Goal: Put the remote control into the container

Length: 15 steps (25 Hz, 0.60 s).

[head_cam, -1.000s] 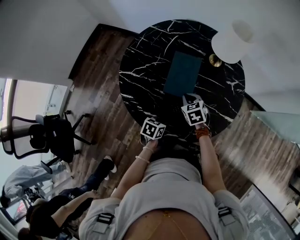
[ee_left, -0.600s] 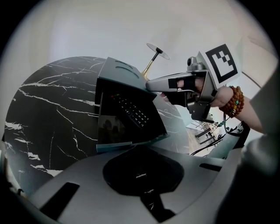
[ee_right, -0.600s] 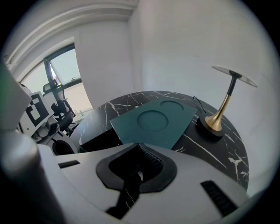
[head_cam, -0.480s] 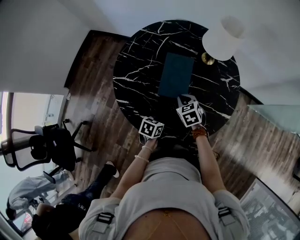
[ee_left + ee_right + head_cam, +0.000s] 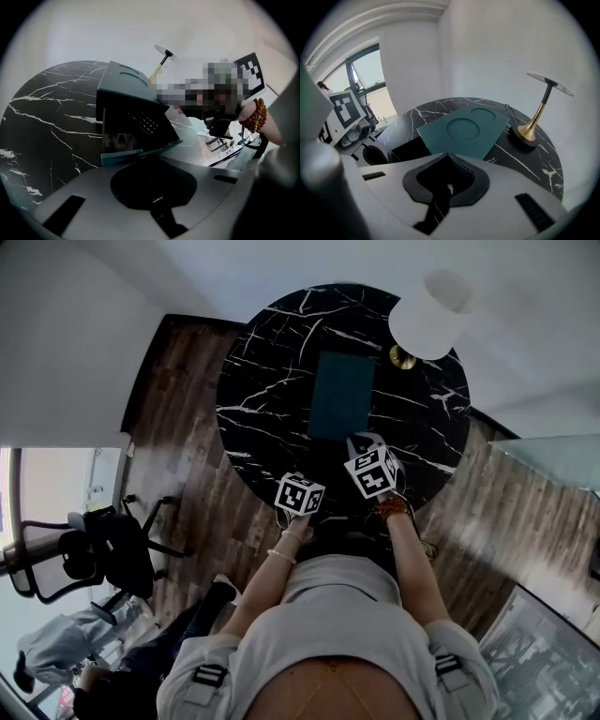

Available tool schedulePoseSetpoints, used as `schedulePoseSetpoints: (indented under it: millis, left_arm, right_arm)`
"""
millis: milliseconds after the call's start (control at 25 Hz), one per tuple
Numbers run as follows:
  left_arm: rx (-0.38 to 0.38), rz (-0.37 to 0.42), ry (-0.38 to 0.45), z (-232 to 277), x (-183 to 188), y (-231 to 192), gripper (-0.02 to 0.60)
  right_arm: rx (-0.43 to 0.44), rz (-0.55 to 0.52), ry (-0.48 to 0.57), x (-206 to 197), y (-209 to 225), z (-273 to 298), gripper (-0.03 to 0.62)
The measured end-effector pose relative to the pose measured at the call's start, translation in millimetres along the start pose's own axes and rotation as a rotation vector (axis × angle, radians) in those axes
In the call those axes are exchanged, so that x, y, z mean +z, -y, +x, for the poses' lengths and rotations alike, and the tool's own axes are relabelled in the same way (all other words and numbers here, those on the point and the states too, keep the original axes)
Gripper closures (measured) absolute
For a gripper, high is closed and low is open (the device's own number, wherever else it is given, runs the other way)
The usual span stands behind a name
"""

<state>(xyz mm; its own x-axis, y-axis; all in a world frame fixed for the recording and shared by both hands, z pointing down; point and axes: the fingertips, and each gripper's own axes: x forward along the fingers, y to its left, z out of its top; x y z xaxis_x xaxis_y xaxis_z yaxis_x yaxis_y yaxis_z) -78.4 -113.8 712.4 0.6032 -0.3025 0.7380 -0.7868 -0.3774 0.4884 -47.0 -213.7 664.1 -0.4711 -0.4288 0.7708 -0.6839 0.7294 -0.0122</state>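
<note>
A teal container lies in the middle of the round black marble table. In the left gripper view its near end stands open, and the dark remote control lies inside with its keypad showing. My right gripper sits at the container's near right corner, jaws shut with nothing seen between them. My left gripper hovers over the table's near edge, facing the opening. No fingers stick out ahead of its body, so it looks shut and empty.
A lamp with a white shade and brass base stands at the table's far right. An office chair and a seated person are on the wooden floor to the left.
The head view has swung, so the table sits further left in the picture. Both grippers keep their places at the container's near end.
</note>
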Motion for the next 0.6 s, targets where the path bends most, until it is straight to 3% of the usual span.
schedulePoseSetpoints:
  millis: [600]
  left_arm:
    - [-0.003, 0.025, 0.015, 11, 30, -12, 0.577]
  right_arm:
    - [0.003, -0.005, 0.006, 0, -1, 0, 0.582]
